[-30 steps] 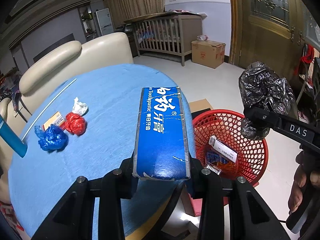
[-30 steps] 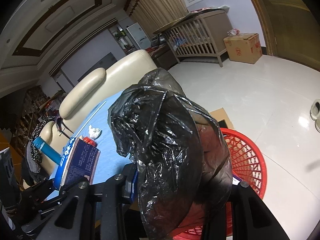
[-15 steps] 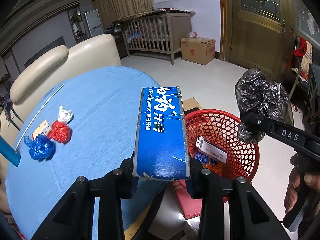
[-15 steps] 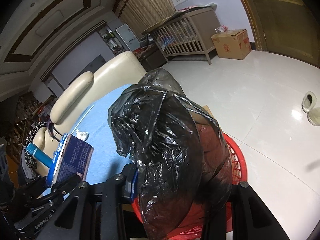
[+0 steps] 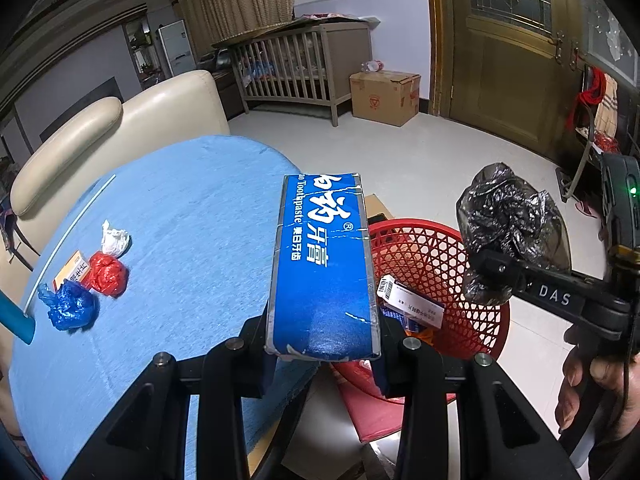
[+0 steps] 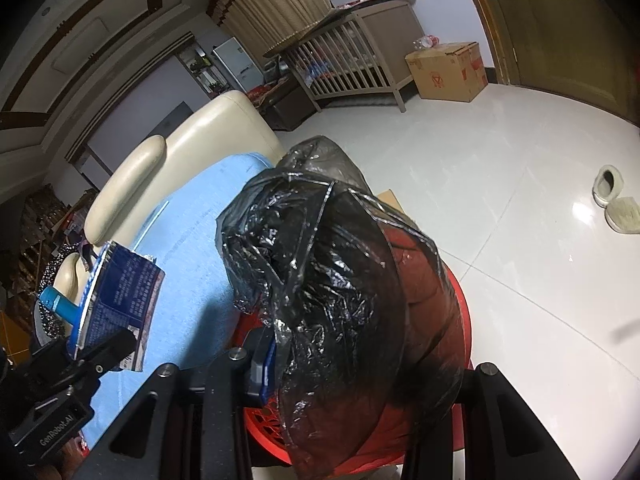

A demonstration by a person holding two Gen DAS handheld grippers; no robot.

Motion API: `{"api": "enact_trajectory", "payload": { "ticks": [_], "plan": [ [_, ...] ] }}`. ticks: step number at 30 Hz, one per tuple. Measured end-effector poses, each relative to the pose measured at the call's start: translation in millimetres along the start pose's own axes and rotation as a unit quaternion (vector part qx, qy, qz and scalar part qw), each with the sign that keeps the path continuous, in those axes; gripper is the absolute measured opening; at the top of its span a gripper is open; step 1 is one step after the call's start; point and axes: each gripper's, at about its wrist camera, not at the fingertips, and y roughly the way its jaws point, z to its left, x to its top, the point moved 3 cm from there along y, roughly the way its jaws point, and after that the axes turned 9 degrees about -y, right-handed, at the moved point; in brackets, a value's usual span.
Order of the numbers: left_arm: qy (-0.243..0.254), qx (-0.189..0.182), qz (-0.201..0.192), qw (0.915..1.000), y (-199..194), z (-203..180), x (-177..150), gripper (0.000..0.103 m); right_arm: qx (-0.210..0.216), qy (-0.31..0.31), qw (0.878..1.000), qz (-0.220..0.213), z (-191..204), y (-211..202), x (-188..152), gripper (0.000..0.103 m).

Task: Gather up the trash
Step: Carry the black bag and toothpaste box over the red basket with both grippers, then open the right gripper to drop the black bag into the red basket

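Both tools (image 5: 322,344) (image 6: 360,364) apparently clamping trash.

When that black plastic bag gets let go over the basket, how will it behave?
The black plastic bag looks crumpled and thin, so probably light and floppy. It may spring open, drifting rather than dropping straight. The red basket sits below, so it likely lands inside.

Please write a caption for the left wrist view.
Left gripper holds toothpaste box near red basket.

"Toothpaste" on the blue box (image 5: 324,268); "DAS" on the right tool (image 5: 496,272); "GenRobot.AI" on the left tool (image 6: 116,344).
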Motion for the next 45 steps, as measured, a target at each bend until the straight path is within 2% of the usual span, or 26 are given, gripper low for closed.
{"api": "enact_trajectory", "payload": {
  "ticks": [27, 29, 31, 34, 39, 45],
  "plan": [
    [0.010, -0.011, 0.002, 0.9999, 5, -2, 1, 0.040, -0.011, 0.020, 0.999, 0.041, -2, 25, 6, 0.043],
    [0.010, -0.013, 0.002, 0.9999, 5, -2, 1, 0.040, -0.013, 0.024, 0.999, 0.042, -5, 25, 8, 0.046],
    [0.010, -0.013, 0.002, 0.9999, 5, -2, 1, 0.040, -0.013, 0.033, 0.998, 0.046, -7, 26, 6, 0.061],
    [0.011, -0.016, 0.003, 0.9998, 6, -2, 0, 0.040, -0.015, 0.035, 0.998, 0.045, -9, 26, 6, 0.067],
    [0.016, -0.019, 0.005, 0.9997, 6, -3, 0, 0.040, -0.019, 0.036, 0.998, 0.038, -10, 25, 8, 0.067],
    [0.017, -0.026, 0.014, 0.9994, 14, -9, 3, 0.040, -0.027, 0.046, 0.999, 0.009, -17, 11, 12, 0.067]
  ]
}}
